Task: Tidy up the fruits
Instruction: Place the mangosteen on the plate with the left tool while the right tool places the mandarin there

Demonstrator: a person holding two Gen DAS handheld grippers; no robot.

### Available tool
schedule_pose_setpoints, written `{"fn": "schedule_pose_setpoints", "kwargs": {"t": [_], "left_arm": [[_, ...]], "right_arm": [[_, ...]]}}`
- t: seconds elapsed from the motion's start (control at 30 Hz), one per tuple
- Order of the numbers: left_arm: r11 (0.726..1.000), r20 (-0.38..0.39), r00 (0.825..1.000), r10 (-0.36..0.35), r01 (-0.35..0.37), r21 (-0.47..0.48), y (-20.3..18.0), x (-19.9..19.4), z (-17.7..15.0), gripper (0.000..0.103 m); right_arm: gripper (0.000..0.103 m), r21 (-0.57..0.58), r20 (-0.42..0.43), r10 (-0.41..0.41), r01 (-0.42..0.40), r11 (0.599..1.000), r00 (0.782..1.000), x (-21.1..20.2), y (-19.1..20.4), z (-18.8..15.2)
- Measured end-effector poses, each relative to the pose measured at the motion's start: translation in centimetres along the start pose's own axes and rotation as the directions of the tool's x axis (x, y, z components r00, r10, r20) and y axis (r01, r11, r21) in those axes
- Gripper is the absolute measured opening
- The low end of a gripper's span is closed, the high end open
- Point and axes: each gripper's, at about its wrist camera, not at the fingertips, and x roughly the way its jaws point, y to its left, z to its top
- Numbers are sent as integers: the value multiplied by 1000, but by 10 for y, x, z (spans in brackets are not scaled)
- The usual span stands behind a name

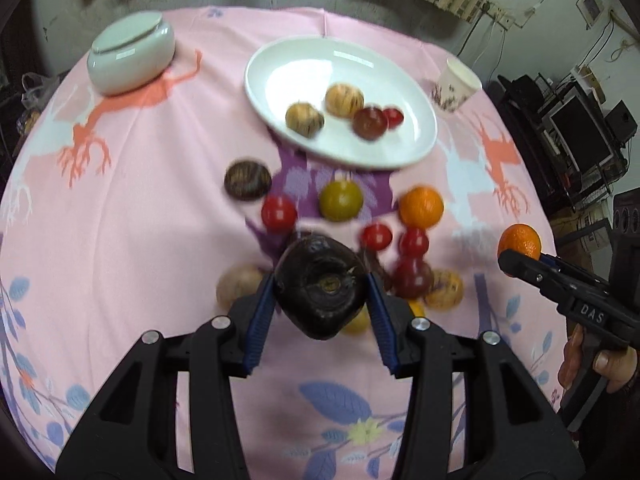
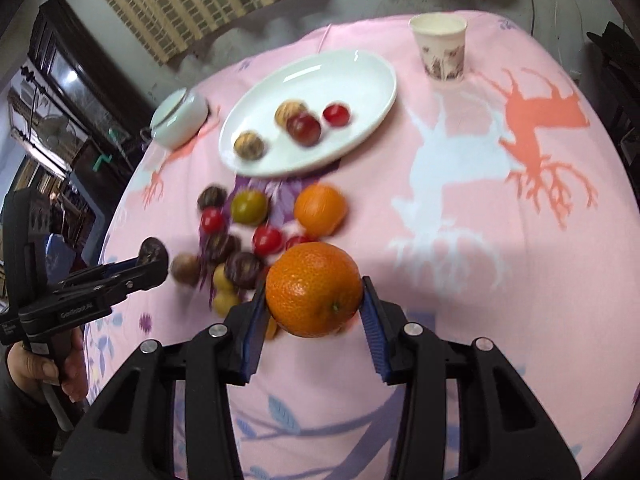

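My left gripper (image 1: 321,294) is shut on a dark purple fruit (image 1: 320,286), held above the pink tablecloth. My right gripper (image 2: 315,292) is shut on an orange (image 2: 314,289), also lifted off the cloth; it shows at the right edge of the left wrist view (image 1: 520,242). A white oval plate (image 1: 280,60) at the back holds several small fruits, tan and red. A loose pile lies in front of the plate: a second orange (image 2: 320,210), a green fruit (image 1: 341,200), red ones (image 1: 279,213) and dark ones (image 1: 247,180). In the right wrist view the left gripper (image 2: 154,258) comes in from the left.
A pale lidded bowl (image 1: 132,56) stands at the back left of the table. A paper cup (image 2: 442,48) stands at the back right. A person's hand (image 1: 600,364) holds the right gripper's handle. Dark furniture and shelves surround the table.
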Motion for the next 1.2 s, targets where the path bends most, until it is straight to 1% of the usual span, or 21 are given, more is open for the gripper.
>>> {"fn": "schedule_pose_setpoints", "kwargs": {"t": [0.13,0.23,0.3,0.4,0.47,0.6,0.8,0.83,0.87,0.9,0.97,1.03,1.1,1.2], "left_arm": [[1000,43,999,-1,1,4,2,5,38,46],[1000,62,998,1,-2,10,3,15,65,46],[1000,65,998,2,-3,9,4,26,81,46],[1000,66,998,14,-14,4,5,45,103,46],[1000,81,997,14,-14,5,5,55,112,46],[1000,62,998,20,-20,-3,6,77,119,46],[999,35,999,33,-32,-18,6,100,129,46],[999,39,999,37,-36,-21,4,101,131,48],[999,45,998,40,-39,-21,3,100,135,53],[999,54,998,39,-38,-21,0,97,137,56],[999,77,996,38,-37,-19,-3,88,139,67],[999,87,995,44,-42,-25,-3,80,136,69],[998,74,996,44,-41,-39,0,74,130,70],[997,59,997,47,-44,-62,7,63,111,74]], "right_arm": [[44,-1,50,0,0,1000,999,5,-5,37],[44,-28,71,-2,4,1000,997,18,-4,63],[44,-44,71,-5,8,999,997,32,-2,78],[44,-35,53,-3,5,999,999,58,-5,97],[44,-30,43,8,-6,1000,999,71,-6,105],[44,-22,20,9,-8,1000,1000,92,-9,113],[46,3,9,12,-12,1000,1000,105,-15,115],[47,16,10,11,-11,1000,1000,106,-15,116],[48,27,12,4,-4,1000,1000,106,-15,117],[48,35,21,0,-1,999,1000,103,-15,117],[56,37,33,4,-5,999,999,98,-15,117],[58,27,49,10,-11,1000,999,89,-13,114],[60,22,59,15,-16,1000,998,80,-12,109],[61,30,61,17,-19,999,998,64,-15,92]]}}
